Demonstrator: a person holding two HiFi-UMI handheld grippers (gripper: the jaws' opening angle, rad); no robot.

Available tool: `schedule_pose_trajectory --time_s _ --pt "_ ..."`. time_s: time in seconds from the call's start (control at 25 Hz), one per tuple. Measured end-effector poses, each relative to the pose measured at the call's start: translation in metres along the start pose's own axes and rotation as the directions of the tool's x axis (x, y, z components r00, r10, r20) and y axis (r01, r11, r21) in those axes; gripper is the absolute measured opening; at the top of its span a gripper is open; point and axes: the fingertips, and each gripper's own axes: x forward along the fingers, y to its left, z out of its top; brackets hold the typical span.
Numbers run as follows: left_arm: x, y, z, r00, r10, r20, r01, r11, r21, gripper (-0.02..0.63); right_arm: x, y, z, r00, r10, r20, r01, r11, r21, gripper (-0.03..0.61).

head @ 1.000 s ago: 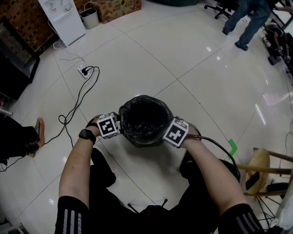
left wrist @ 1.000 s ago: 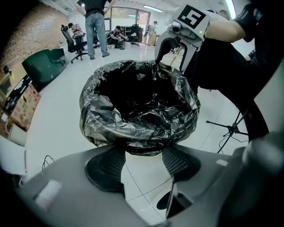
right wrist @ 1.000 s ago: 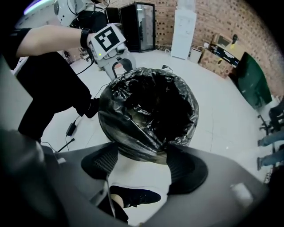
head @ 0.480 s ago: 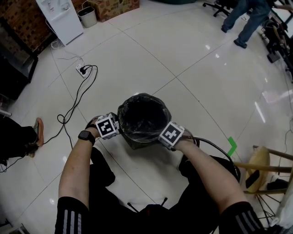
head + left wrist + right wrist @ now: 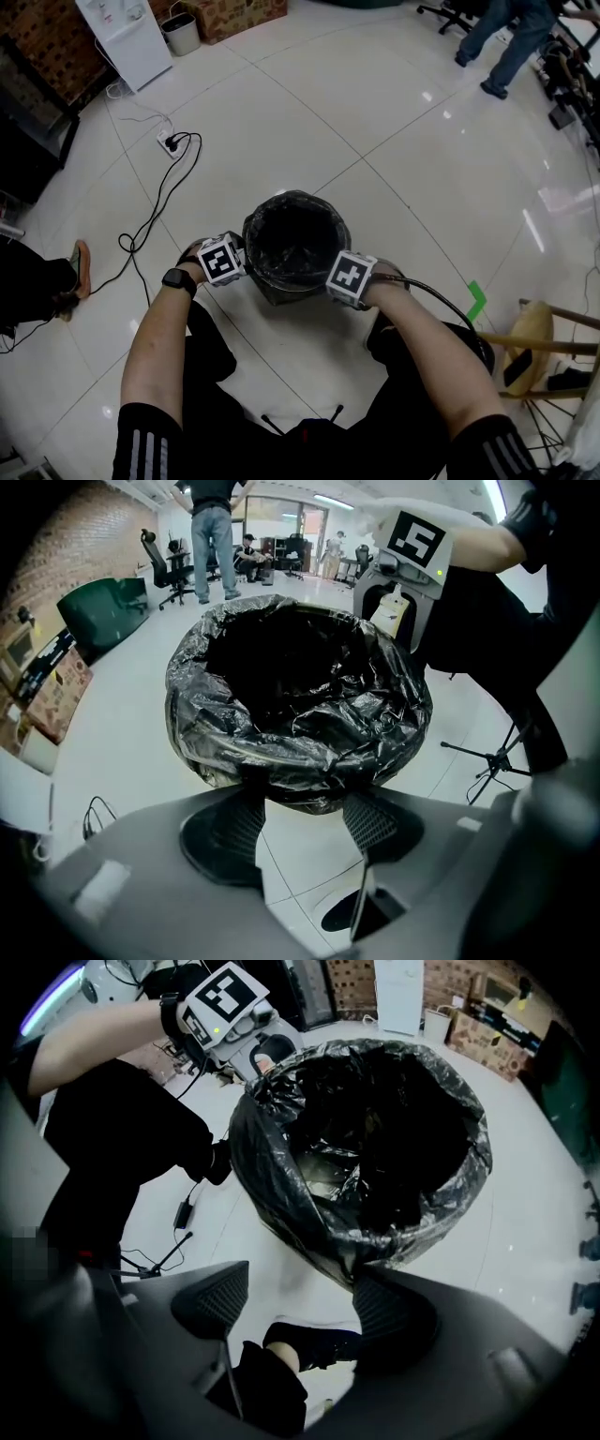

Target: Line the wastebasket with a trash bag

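Observation:
A round wastebasket (image 5: 295, 246) stands on the floor between my knees, lined with a black trash bag (image 5: 295, 696) whose edge is folded down over the rim. My left gripper (image 5: 228, 261) is at the basket's left side. In the left gripper view its jaws (image 5: 302, 803) stand open with the bag's folded edge at their tips. At the right side of the rim, my right gripper (image 5: 345, 277) is also open (image 5: 300, 1307), and the bag's hanging edge (image 5: 352, 1251) touches its right finger (image 5: 389, 1312).
A power strip with a black cable (image 5: 169, 145) lies on the white tile floor to the left. A wooden stool (image 5: 544, 342) stands at the right. A white cabinet (image 5: 127, 37), a small bin (image 5: 183, 36) and a cardboard box (image 5: 234, 14) are far back; a person (image 5: 511, 37) walks at top right.
My right gripper has shifted a little left, closer to the basket's rim. The left gripper has hardly moved.

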Motion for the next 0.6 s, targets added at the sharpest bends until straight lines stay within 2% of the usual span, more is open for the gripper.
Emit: schedule_pose_trajectory --time_s 0.12,0.28,0.44,0.6 --pt "-0.010 0.001 -0.001 1.000 0.013 0.004 -0.012 1.000 -0.008 0.253 -0.020 -0.003 -0.010 0.999 0.027 -0.030 -0.027 1.000 0.010 0.354" --pt "-0.024 -0.006 -0.006 1.000 0.026 0.006 -0.026 0.999 -0.028 0.253 -0.046 -0.013 -0.007 0.999 0.021 0.039 -0.021 1.000 0.016 0.351" --pt "-0.037 -0.016 -0.015 0.999 0.049 -0.009 -0.049 0.998 -0.037 0.253 -0.063 -0.013 -0.016 0.999 0.036 0.026 -0.036 0.999 -0.007 0.351" --pt "-0.047 -0.027 -0.003 0.997 0.078 -0.006 -0.078 0.997 -0.010 0.253 -0.075 -0.029 -0.017 0.996 -0.012 0.084 0.016 0.999 -0.046 0.351"
